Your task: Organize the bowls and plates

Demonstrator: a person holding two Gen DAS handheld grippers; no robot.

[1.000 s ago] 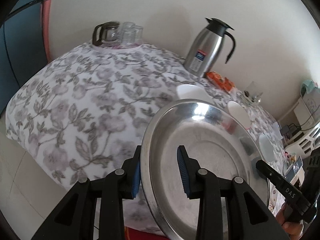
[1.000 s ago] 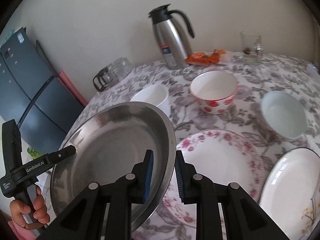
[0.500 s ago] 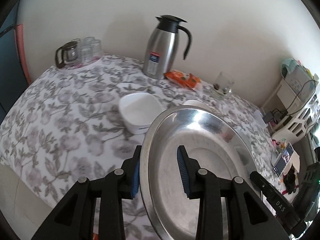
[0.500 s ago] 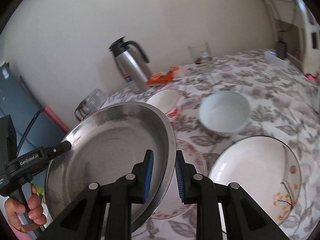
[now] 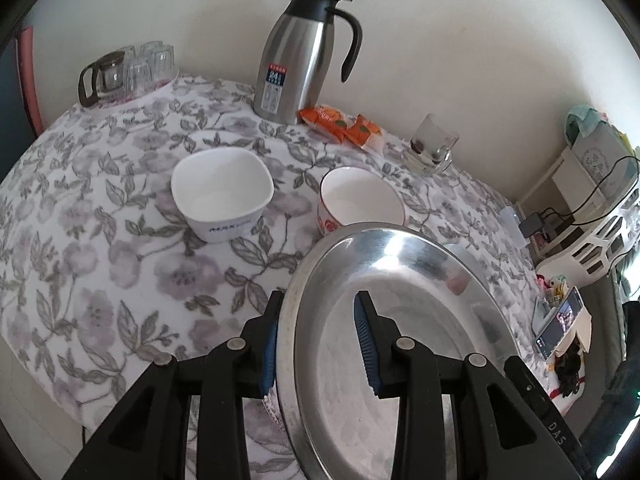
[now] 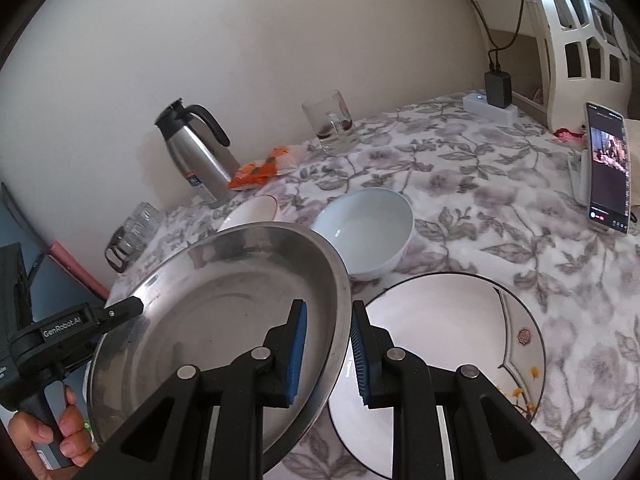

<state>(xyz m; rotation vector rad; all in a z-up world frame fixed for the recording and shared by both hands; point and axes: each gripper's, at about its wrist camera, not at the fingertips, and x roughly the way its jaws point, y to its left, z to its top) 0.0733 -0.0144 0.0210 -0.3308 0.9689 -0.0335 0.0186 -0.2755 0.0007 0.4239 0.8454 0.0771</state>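
Both grippers hold one steel plate (image 5: 404, 320) by opposite rims, above the table. My left gripper (image 5: 318, 346) is shut on its left rim, and my right gripper (image 6: 326, 350) is shut on its right rim; the plate also shows in the right wrist view (image 6: 224, 312). A square white bowl (image 5: 222, 194) and a red-flowered bowl (image 5: 360, 200) stand beyond the plate. A pale blue bowl (image 6: 366, 230) and a white plate with a dark rim (image 6: 440, 356) lie to the right.
A steel thermos jug (image 5: 300, 56), orange snack packets (image 5: 344, 126), a glass tumbler (image 5: 430, 144) and a tray of glasses (image 5: 128, 72) stand along the wall. A phone on a stand (image 6: 608, 168) and a charger (image 6: 496, 92) are at the right. The flowered tablecloth (image 5: 100, 240) drops off at the left.
Both grippers have carried the steel plate rightward along the table. The square bowl and flowered bowl came into the left view; the dark-rimmed plate moved under the right gripper.
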